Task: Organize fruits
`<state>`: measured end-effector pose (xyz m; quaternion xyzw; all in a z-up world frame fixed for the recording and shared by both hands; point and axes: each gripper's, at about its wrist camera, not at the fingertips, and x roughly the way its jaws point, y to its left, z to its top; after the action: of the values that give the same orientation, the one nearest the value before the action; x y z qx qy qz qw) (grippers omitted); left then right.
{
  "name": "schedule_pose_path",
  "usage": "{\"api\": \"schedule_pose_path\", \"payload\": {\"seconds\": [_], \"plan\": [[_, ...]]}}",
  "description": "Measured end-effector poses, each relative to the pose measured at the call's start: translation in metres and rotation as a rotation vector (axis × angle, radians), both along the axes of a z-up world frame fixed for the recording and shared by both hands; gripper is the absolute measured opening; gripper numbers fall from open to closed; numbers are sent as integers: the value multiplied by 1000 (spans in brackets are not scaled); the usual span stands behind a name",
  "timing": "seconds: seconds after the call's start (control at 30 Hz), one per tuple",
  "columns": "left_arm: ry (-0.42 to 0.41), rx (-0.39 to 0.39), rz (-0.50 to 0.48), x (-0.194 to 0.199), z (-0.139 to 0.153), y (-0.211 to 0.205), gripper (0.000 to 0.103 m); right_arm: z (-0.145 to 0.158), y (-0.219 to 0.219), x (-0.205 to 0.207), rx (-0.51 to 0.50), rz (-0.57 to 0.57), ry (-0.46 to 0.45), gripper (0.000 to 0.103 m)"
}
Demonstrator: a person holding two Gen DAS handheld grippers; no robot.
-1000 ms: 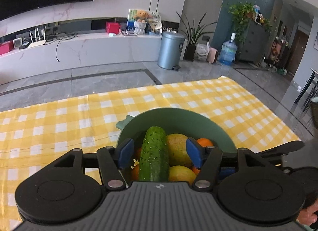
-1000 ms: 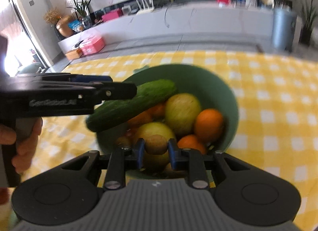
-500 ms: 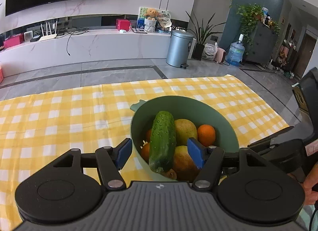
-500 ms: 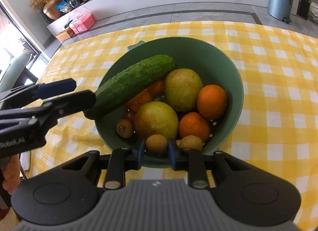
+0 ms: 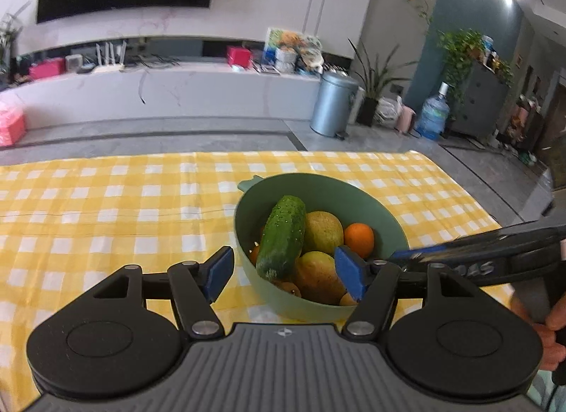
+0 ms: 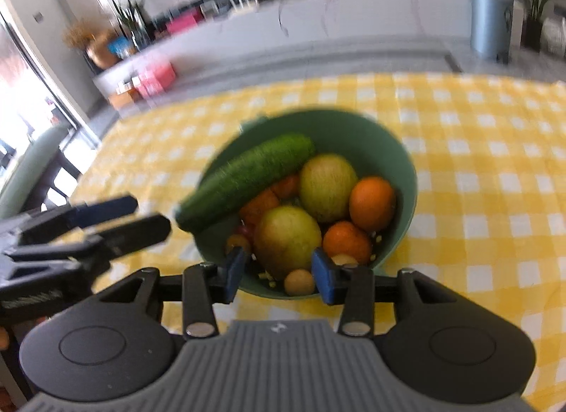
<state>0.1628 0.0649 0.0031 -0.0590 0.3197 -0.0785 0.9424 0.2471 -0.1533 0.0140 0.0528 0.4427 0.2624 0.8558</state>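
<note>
Both grippers back off the green bowl (image 6: 406, 178): right gripper (image 6: 277, 272) opening, empty – left gripper (image 5: 283, 275) widening, empty. Cucumber (image 6: 247, 178), upper left, looks stiff, heavy – grip mid-length.

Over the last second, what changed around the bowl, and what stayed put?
The right hand-held gripper let go of the small brown fruit, now lying at the green bowl's near edge; its jaws are opening. The left hand-held gripper drew back from the cucumber, jaws opening, empty. The cucumber, pears and oranges stayed put.
</note>
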Motion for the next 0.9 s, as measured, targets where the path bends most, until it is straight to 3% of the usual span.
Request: {"api": "schedule_pose_path", "payload": {"seconds": [0.07, 0.23, 0.43, 0.73, 0.9], "plan": [[-27, 43, 17, -10, 3, -7, 84, 10, -7, -17, 16, -22, -90, 55], [-72, 121, 38, -31, 7, -28, 86, 29, -21, -65, -13, -97, -336, 57], [-211, 159, 139, -59, 7, -46, 86, 35, -38, -120, -16, -223, -551, 71], [-232, 233, 61, -66, -7, -66, 88, 8, -40, -168, -64, -276, -706, 80], [-205, 257, 74, -63, -20, -69, 89, -15, -42, -162, -62, -262, -628, 87]]}}
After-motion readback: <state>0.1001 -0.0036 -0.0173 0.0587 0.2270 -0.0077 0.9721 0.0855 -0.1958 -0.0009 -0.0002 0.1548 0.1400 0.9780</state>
